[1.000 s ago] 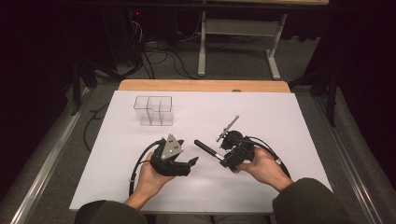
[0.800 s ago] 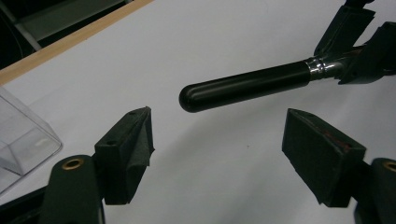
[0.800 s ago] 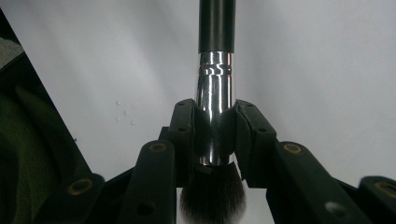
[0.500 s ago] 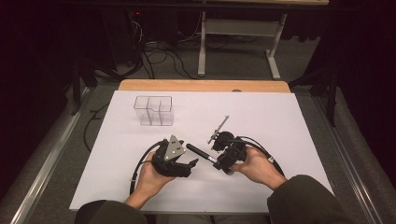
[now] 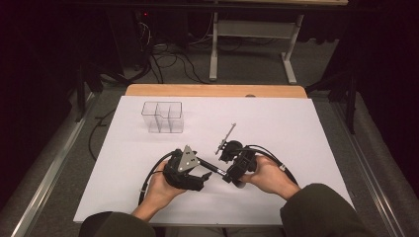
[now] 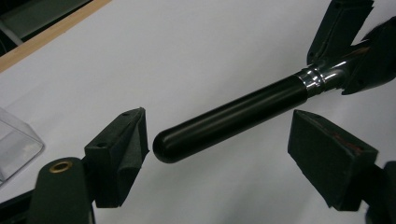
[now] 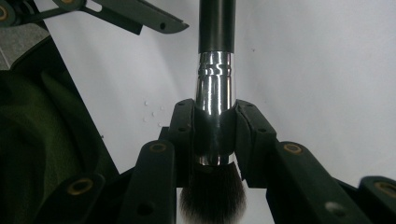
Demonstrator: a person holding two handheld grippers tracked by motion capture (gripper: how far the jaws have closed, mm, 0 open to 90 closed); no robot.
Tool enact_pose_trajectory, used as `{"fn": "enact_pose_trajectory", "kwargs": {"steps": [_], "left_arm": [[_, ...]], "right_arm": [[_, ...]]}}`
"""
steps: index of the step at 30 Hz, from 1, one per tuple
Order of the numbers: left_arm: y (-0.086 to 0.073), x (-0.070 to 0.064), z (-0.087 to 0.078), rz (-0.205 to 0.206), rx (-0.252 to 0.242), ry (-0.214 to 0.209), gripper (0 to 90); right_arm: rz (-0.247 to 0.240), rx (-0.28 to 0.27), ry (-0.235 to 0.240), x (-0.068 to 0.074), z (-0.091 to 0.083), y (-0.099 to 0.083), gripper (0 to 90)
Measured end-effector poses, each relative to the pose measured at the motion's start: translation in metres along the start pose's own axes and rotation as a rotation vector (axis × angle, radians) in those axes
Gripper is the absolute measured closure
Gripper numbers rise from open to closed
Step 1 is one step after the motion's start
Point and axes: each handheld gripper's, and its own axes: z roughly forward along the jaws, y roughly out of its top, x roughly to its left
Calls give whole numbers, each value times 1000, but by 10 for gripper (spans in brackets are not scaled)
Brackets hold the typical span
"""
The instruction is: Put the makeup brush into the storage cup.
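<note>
The brush (image 7: 215, 93) is showing a glossy black handle, a shiny silver collar and dark bristles fading to grey at the tips. Both the left gripper (image 6: 219, 154) and right gripper (image 7: 215, 135) are looking matte black with small brass rivets. The desk (image 5: 296, 123) is gleaming plain white, edged in pale wood. The clear box (image 5: 162, 117) is sitting colourless. The sleeve (image 5: 321, 212) is showing olive green.

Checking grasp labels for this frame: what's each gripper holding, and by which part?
The right gripper is shut on the makeup brush at its silver ferrule, just above the bristles. The left gripper is open, holding nothing; the brush's black handle lies between its jaws.
</note>
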Motion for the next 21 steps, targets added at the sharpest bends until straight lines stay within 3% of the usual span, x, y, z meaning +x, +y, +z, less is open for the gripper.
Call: {"fn": "enact_pose_trajectory", "kwargs": {"steps": [21], "left_arm": [[0,-7,3,46,27,-3,212]], "right_arm": [[8,11,44,0,3,5,724]]}}
